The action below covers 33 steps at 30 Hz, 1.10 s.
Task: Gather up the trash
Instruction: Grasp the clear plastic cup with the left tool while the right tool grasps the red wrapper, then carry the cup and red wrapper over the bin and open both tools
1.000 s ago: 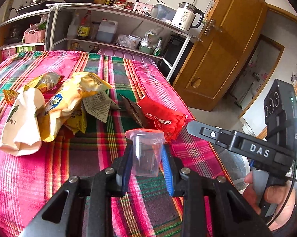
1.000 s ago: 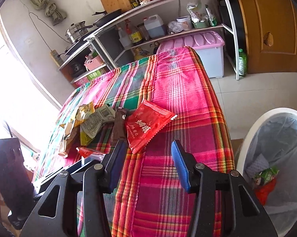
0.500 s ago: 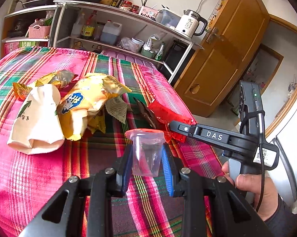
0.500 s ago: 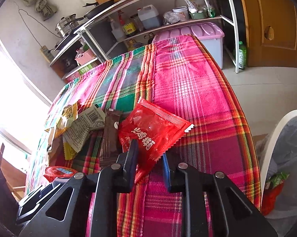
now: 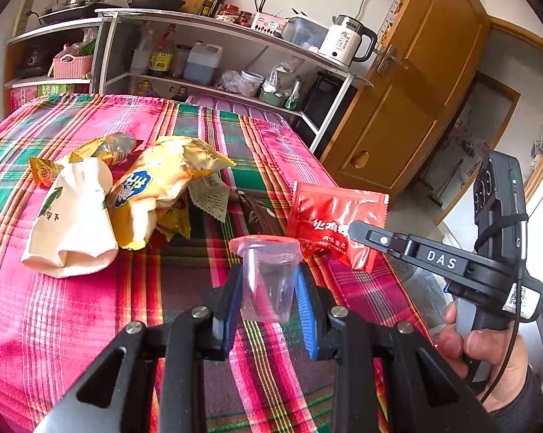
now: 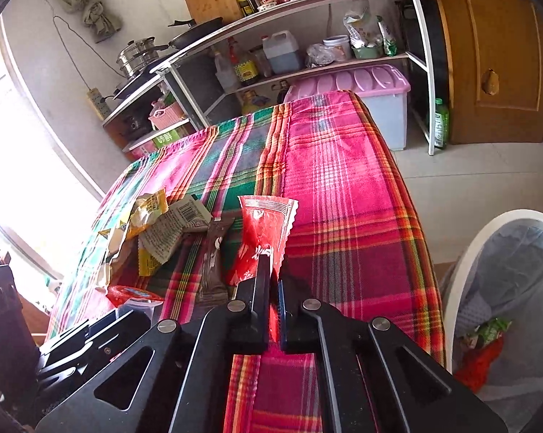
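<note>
Left wrist view: I'm holding a small clear plastic cup with a peeled-back red foil lid (image 5: 268, 281) upright between the blue pads of my left gripper (image 5: 269, 301), jaws narrowed onto its sides, lifted off the pink-and-green plaid tablecloth (image 5: 73, 324) so it's ready to carry away. Ahead and to the left of the cup, a white paper bag (image 5: 73, 223) and a crumpled yellow snack bag (image 5: 156, 191) are lying in a heap. To the right, my right gripper (image 5: 358, 232) is biting the near edge of the flat red foil sachet (image 5: 333, 213), which is standing tilted off the cloth.

Right wrist view: my right gripper (image 6: 271, 281) is pinched nearly closed on the red sachet's (image 6: 264, 227) lower edge, a thin grip suiting a thin packet. Just left of it, a brown wrapper (image 6: 213, 256) and a torn printed wrapper (image 6: 174, 227) are waiting. Off to my right, beyond the table edge, the white-rimmed bin with a grey liner (image 6: 463, 270) is standing open, with nothing between, I'd judge.
</note>
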### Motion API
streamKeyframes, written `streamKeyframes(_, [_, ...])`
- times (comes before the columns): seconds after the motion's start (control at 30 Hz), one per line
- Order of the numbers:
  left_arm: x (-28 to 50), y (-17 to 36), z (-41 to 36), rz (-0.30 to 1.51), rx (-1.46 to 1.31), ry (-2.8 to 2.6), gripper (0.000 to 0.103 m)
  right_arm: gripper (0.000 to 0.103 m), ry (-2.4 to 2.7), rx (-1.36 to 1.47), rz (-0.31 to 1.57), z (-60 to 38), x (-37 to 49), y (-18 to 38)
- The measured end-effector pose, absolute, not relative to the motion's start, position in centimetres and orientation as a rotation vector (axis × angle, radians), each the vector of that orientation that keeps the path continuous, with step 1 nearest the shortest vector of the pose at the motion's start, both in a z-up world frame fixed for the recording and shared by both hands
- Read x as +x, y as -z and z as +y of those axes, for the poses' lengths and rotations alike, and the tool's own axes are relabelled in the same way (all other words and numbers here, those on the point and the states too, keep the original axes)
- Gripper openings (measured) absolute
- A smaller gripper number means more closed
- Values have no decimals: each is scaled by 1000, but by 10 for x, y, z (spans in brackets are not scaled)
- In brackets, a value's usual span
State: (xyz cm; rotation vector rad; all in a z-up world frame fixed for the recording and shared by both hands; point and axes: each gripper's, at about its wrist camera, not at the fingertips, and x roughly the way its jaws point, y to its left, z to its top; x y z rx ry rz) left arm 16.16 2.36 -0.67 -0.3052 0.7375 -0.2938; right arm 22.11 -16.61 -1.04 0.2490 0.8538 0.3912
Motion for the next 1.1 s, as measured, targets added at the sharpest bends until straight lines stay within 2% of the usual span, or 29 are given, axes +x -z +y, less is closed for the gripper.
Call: streamKeyframes(1.1, [127, -36, -74, 715, -167, 400, 30, 1, -369, 379, 702, -276, 129, -33])
